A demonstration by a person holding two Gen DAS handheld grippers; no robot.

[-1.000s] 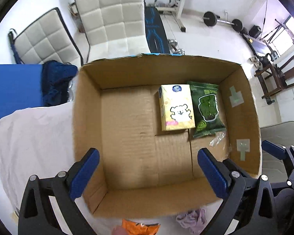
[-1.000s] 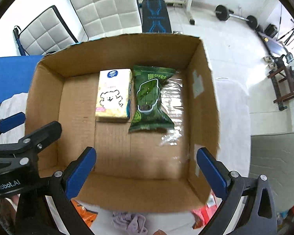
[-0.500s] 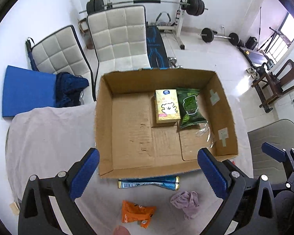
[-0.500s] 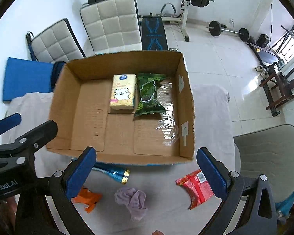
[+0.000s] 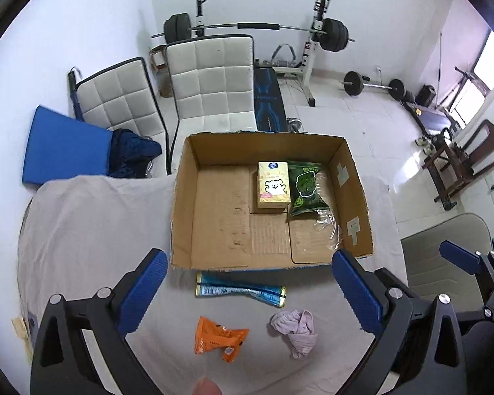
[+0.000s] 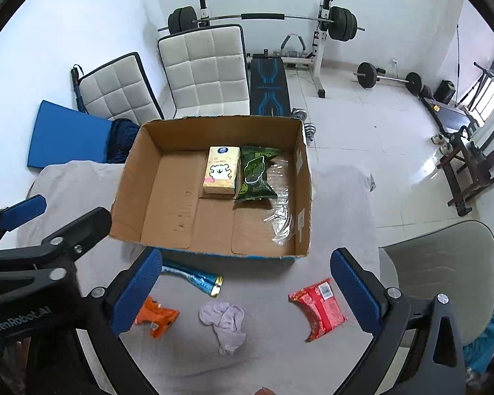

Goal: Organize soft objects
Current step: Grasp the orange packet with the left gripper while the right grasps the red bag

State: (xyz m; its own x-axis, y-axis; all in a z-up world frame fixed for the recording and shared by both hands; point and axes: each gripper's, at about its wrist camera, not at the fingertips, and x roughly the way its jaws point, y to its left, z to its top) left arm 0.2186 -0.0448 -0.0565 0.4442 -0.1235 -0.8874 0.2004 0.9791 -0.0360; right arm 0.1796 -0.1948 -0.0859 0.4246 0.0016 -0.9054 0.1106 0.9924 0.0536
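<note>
An open cardboard box [image 5: 181, 197] [image 6: 128, 194] stands on a grey-covered table and holds a yellow tissue pack [image 5: 272, 184] [image 6: 222, 170] beside a green snack bag [image 5: 306, 184] [image 6: 256, 174]. In front of the box lie a blue tube pack [image 5: 240, 291] [image 6: 194, 276], an orange packet [image 5: 219, 339] [image 6: 156, 317], a crumpled lilac cloth [image 5: 294, 327] [image 6: 225, 324] and a red packet [image 6: 317, 307]. My left gripper [image 5: 250, 293] and right gripper [image 6: 247, 293] are both open and empty, held above these loose items.
Two white padded chairs [image 5: 210, 82] and a blue mat [image 5: 62, 146] stand behind the table. A grey chair [image 6: 444, 270] is at the right. Gym weights [image 6: 263, 18] line the far wall.
Both grippers have pulled back and up from over the box. The loose items in front of the box have come into view. Both stay open.
</note>
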